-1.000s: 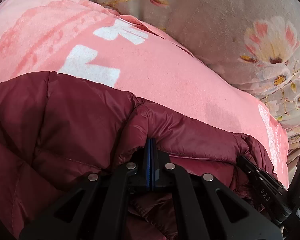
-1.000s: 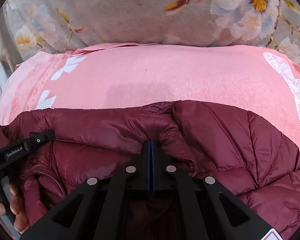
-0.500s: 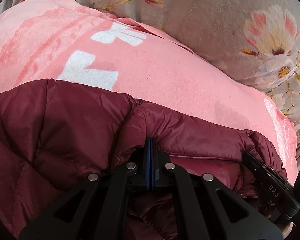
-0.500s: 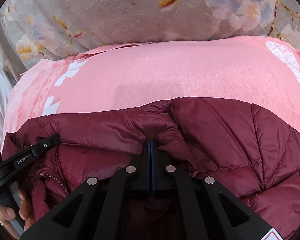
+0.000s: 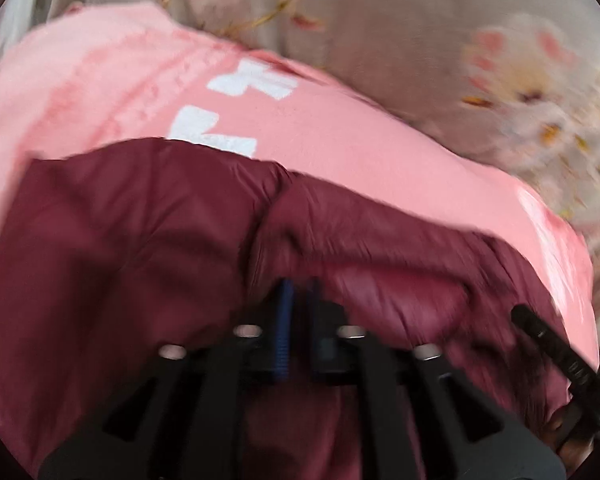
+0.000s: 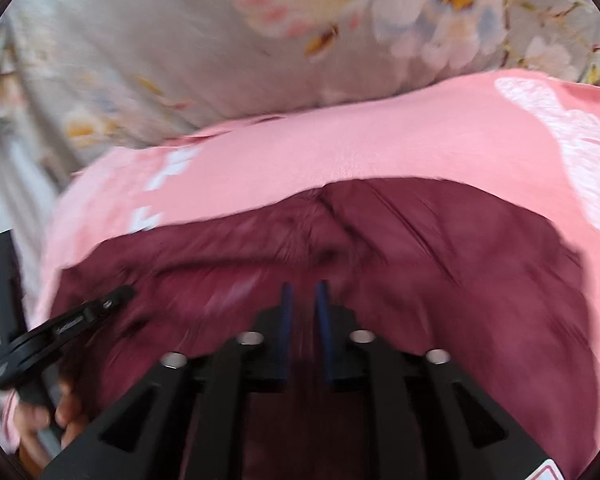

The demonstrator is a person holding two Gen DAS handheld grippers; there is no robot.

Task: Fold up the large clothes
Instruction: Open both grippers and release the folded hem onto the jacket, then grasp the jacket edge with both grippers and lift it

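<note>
Two tools sit lowest in their own views, and both have just been opening. The left tool (image 5: 296,288) shows a narrow gap between its blue-lined fingers (image 5: 286,320); the right tool (image 6: 304,292) shows a slightly wider gap. Nothing is pinched in either gap; the fabric lies just ahead of and beneath the tips, so both are released.

Directly past the tips lies the jacket (image 5: 140,248), a dark maroon quilted puffer with a glossy shell, stitched panels and soft puckers. Its far border is a rounded folded edge with a crease or seam near the middle (image 6: 324,200). The long axis runs left to right across both views, broadside to the tools; which end is the collar cannot be told through the blur.

In the left wrist view the right tool juts in at the lower right edge over the jacket. In the right wrist view the left tool appears at the lower left, with a hand (image 6: 48,420) gripping its handle.

The jacket rests on a pink blanket (image 6: 340,152) with white printed shapes, which extends beyond it on the far side and on both flanks. Farthest off is a grey floral bedcover (image 6: 180,60) with cream and pink blossoms. No containers are in view.
</note>
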